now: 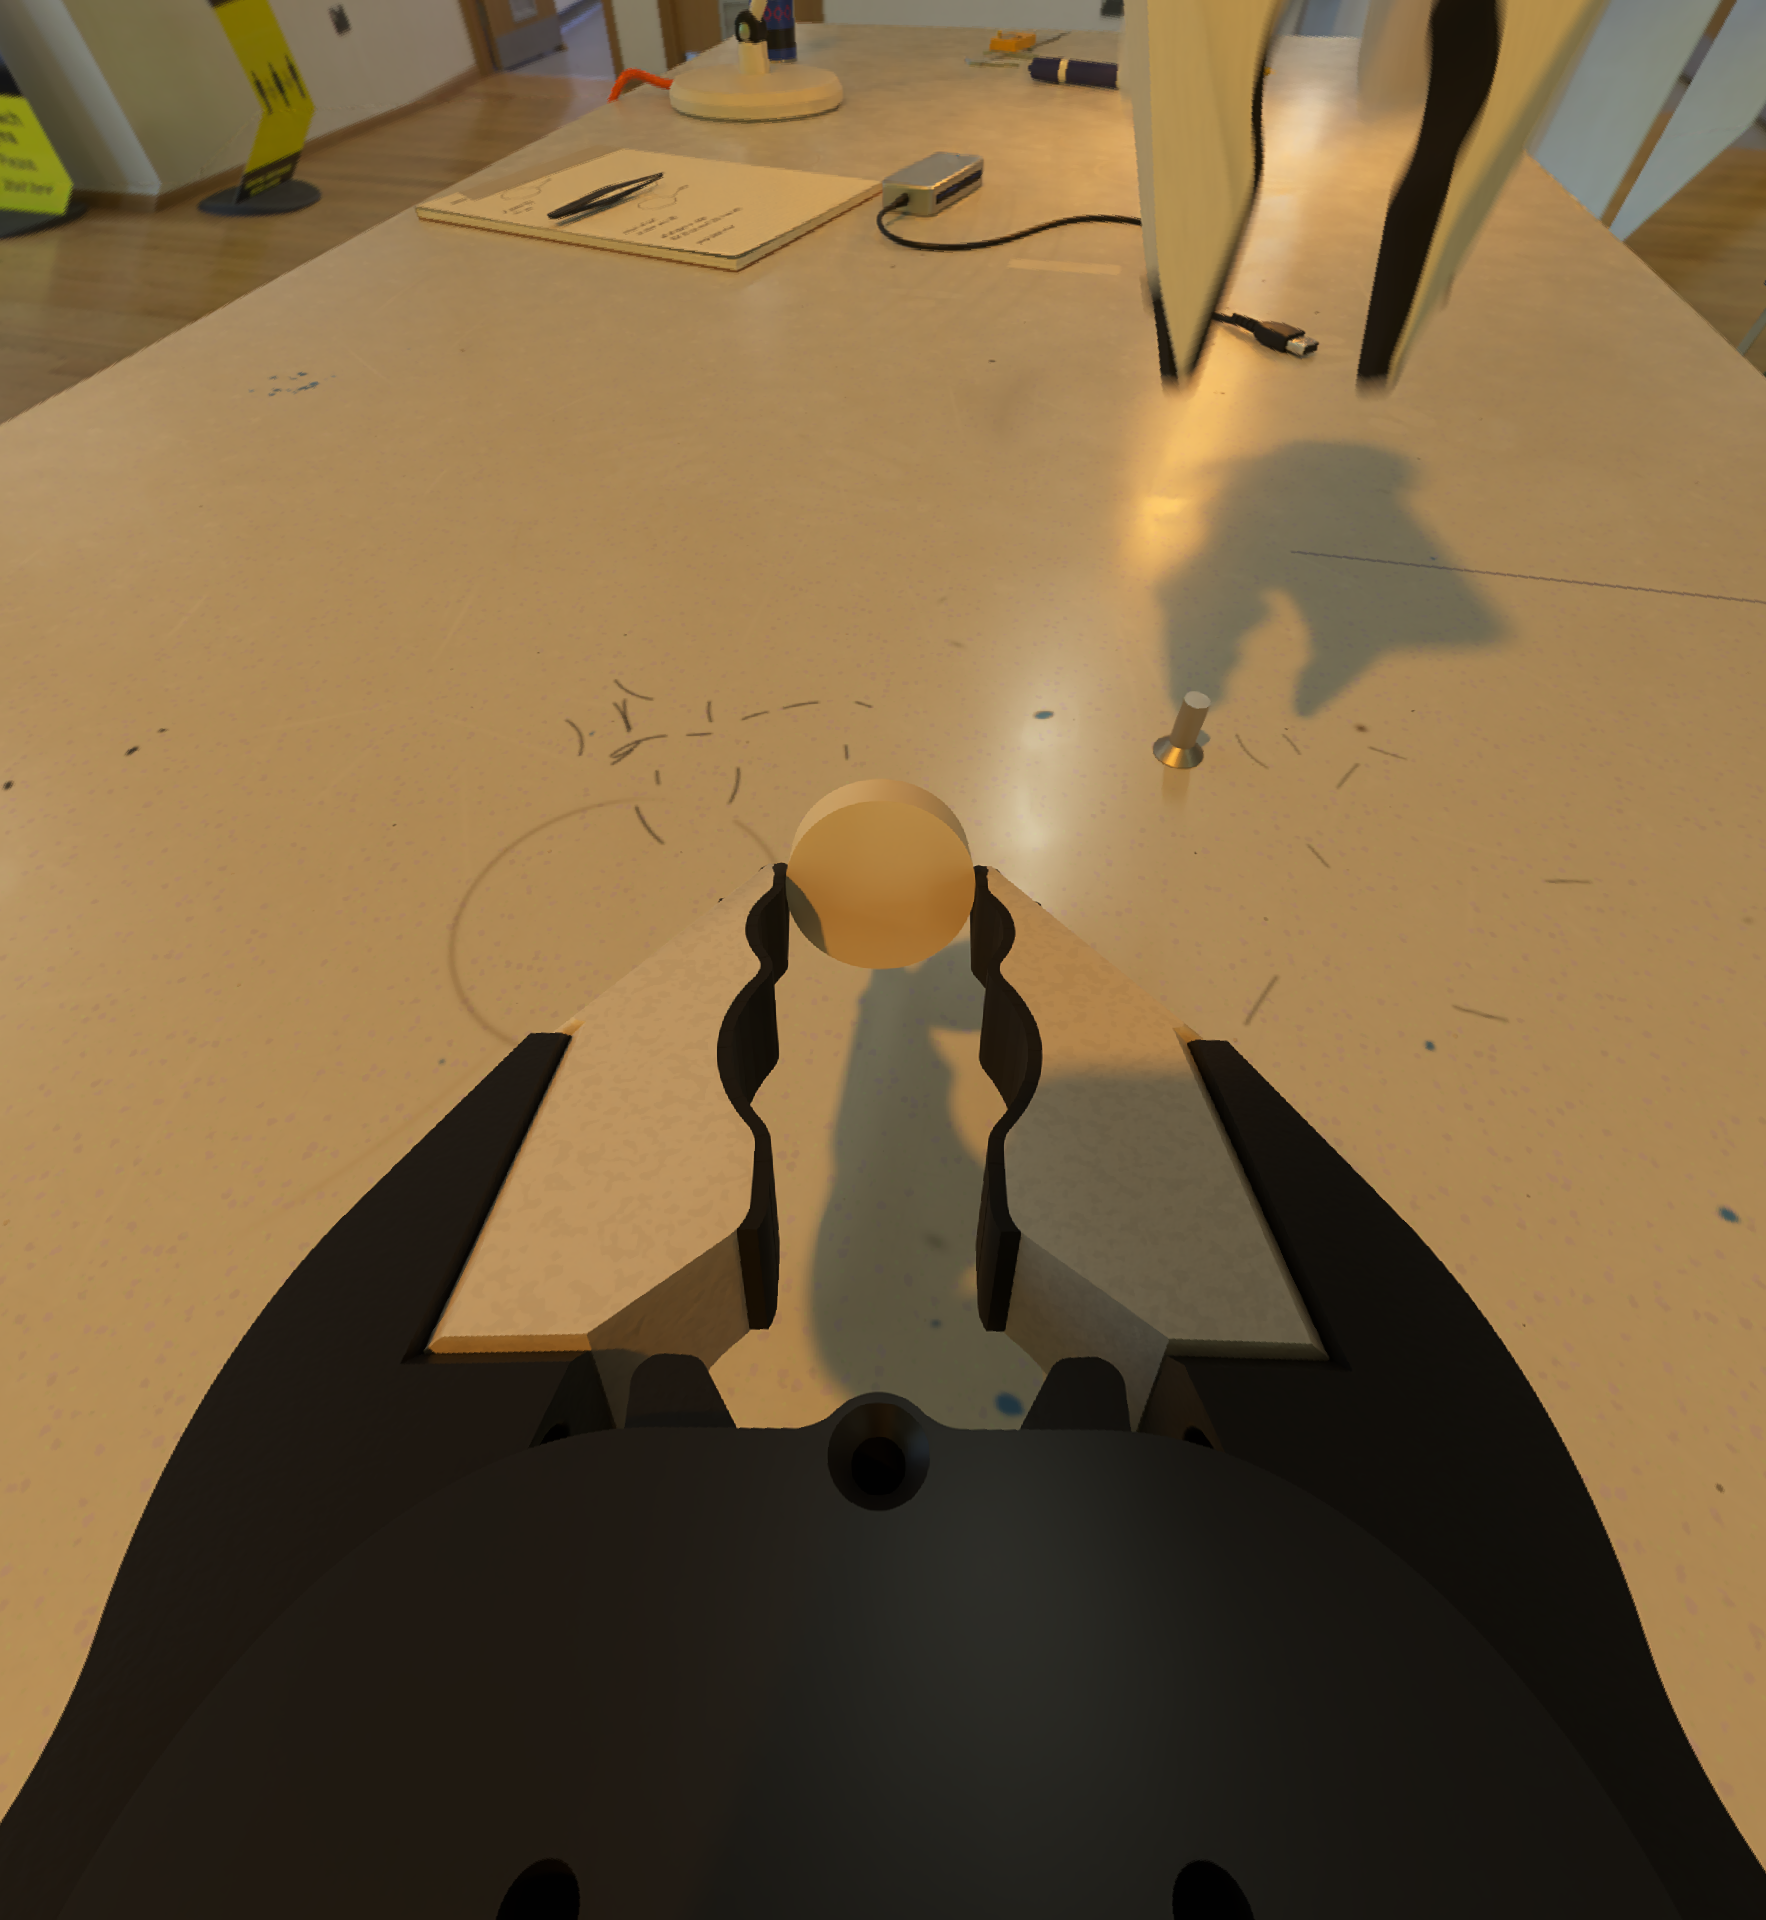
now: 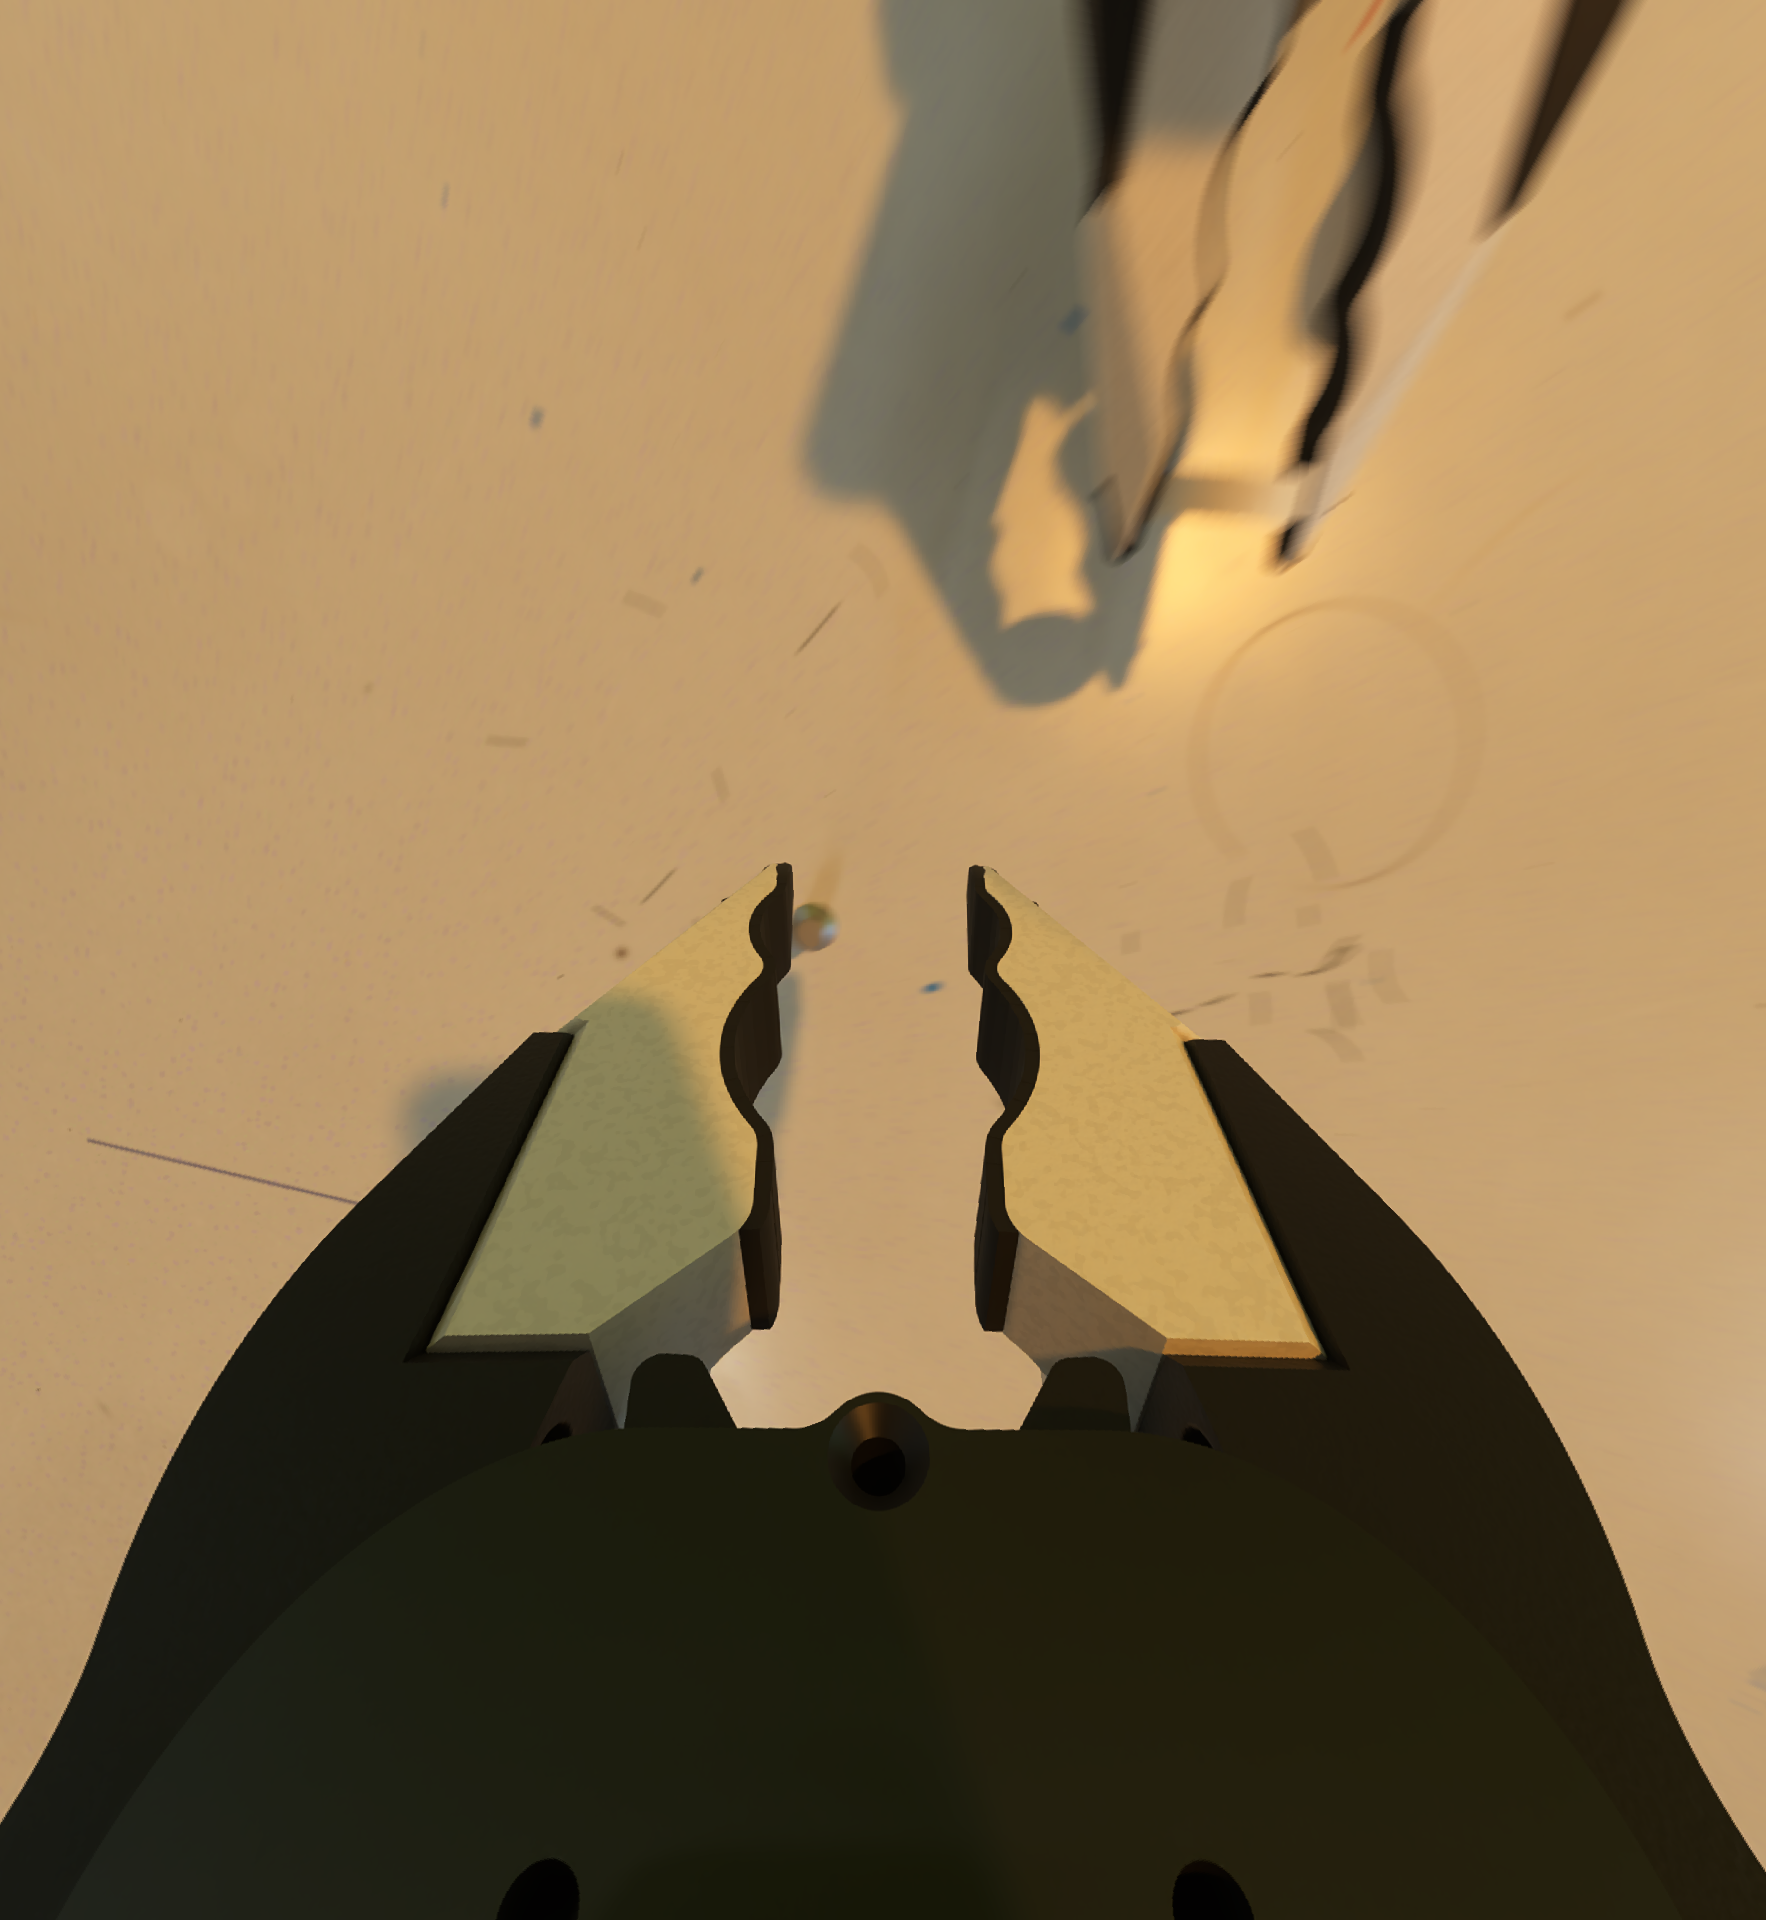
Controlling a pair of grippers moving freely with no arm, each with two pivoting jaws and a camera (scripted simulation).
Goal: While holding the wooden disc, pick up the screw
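Left gripper pinched a round, pale tan wooden disc between its two fingertips, jaws pressed on the disc's rim, flat face turned toward the camera, disc lifted clear of the beige speckled tabletop with its shadow below. Small silver-grey metal screw stood head-down on the table, plain shank tilted up, flat flared head against the surface; it sat ahead of the left jaws and off to their right, well apart from the disc. Right gripper pointed down at the table, jaws spread with nothing between them. In the right wrist view the screw showed as a small shiny round spot just inside the left fingertip, near the black pad; contact couldn't be told. Pen scribbles around the screw.
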